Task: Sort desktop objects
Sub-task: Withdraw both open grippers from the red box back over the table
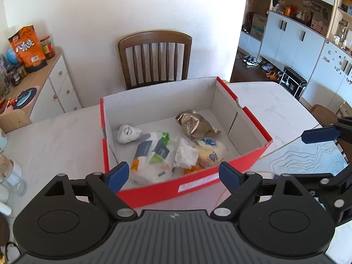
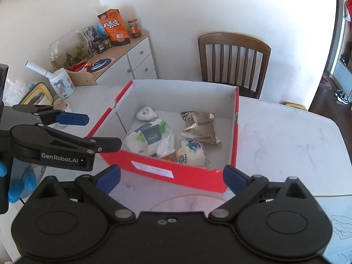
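A red cardboard box (image 1: 193,184) (image 2: 167,172) with a white inside stands on the white marble table. In it lie a white stone-like lump (image 1: 128,133) (image 2: 145,113), a white and green tissue pack (image 1: 151,157) (image 2: 147,137), a gold snack bag (image 1: 194,124) (image 2: 199,127), a crumpled tissue (image 1: 187,154) and a round yellow packet (image 1: 211,153) (image 2: 191,153). My left gripper (image 1: 173,177) is open and empty, held over the box's near wall. My right gripper (image 2: 171,179) is open and empty, just before the box's near wall.
A brown wooden chair (image 1: 154,57) (image 2: 234,60) stands behind the table. A white sideboard (image 1: 55,85) (image 2: 136,61) at the left holds an orange bag and jars. A glass (image 1: 12,176) and a cup (image 2: 61,83) stand at the table's left.
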The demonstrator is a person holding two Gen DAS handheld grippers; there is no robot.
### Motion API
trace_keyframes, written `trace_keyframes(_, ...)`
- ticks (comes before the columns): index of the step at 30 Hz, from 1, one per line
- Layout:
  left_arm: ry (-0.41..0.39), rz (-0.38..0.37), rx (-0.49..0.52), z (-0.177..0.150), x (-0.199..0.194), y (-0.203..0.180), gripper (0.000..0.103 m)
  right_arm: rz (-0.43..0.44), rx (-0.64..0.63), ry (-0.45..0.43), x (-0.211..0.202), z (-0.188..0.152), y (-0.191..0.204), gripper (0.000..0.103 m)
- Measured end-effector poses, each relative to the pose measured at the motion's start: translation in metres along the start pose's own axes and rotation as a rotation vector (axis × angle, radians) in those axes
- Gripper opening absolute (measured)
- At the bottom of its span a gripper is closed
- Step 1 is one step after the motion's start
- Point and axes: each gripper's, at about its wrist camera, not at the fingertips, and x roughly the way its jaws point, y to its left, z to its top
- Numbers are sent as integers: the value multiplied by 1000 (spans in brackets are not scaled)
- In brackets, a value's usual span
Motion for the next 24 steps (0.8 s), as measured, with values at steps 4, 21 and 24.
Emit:
trace_keyframes(4, -13, 13, 0, -13, -11, -3, 99, 9, 4, 0, -10, -11, 2, 99)
trace_keyframes(21, -30, -34, -54, -62, -55, -12, 99, 23, 32, 0, -39, -58, 6, 99)
trace_keyframes(24, -22, -34, -56, -74, -57, -13, 99, 19, 32, 4, -41, -66, 7, 99)
